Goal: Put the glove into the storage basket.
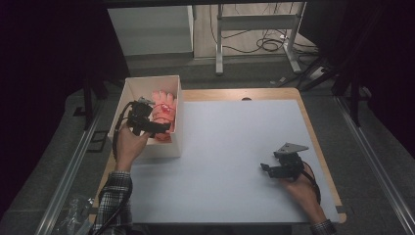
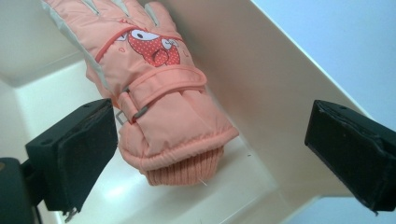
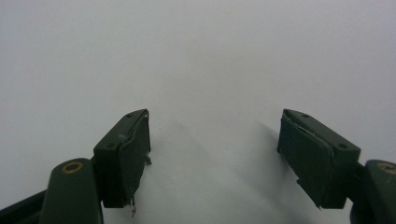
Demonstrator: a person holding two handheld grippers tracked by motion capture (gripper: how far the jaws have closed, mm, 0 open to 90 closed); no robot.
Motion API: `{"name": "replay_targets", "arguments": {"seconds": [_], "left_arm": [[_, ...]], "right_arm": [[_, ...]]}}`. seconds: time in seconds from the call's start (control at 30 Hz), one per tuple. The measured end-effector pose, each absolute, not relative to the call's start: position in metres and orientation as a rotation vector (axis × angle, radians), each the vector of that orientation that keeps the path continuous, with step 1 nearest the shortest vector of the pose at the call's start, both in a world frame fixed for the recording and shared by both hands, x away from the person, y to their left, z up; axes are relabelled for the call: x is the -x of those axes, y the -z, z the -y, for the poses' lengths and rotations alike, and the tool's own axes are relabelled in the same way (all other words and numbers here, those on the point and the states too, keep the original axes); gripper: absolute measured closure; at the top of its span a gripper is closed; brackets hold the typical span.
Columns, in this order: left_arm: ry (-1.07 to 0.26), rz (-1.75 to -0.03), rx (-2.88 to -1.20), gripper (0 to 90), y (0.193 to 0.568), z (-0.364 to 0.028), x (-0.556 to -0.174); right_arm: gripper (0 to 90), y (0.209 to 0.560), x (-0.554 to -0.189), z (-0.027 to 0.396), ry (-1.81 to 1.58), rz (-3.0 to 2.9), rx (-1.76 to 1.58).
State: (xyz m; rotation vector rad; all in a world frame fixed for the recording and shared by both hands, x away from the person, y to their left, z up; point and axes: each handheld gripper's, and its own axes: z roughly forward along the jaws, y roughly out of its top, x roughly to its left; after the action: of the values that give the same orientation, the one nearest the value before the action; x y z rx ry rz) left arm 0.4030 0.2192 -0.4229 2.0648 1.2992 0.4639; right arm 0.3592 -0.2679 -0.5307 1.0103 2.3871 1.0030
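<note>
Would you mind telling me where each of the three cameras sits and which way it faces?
High view: above the person's side, looking forward and down on the table; both forearms, left tool and right tool show.
Left gripper view: on the left tool, looking into the white box at the pink glove; its jaws are spread.
Right gripper view: on the right tool, facing bare table; its jaws are spread.
Shared: high and left gripper views both show glove and box.

Plaid sleeve (image 1: 115,198) on the left arm; both claws black, the right claw (image 1: 268,169) topped by a grey three-cornered plate (image 1: 290,148), brass screws at its jaw pivots
</note>
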Motion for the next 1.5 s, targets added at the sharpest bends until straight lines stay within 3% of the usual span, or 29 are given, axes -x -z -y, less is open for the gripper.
{"name": "replay_targets", "arguments": {"seconds": [1.5], "left_arm": [[-0.448, -1.165, -2.028, 3.3, 0.442, -0.220, -0.331]], "right_arm": [[25.5, 0.531, -0.359, 0.268, -1.003, -2.386, -1.012]]}}
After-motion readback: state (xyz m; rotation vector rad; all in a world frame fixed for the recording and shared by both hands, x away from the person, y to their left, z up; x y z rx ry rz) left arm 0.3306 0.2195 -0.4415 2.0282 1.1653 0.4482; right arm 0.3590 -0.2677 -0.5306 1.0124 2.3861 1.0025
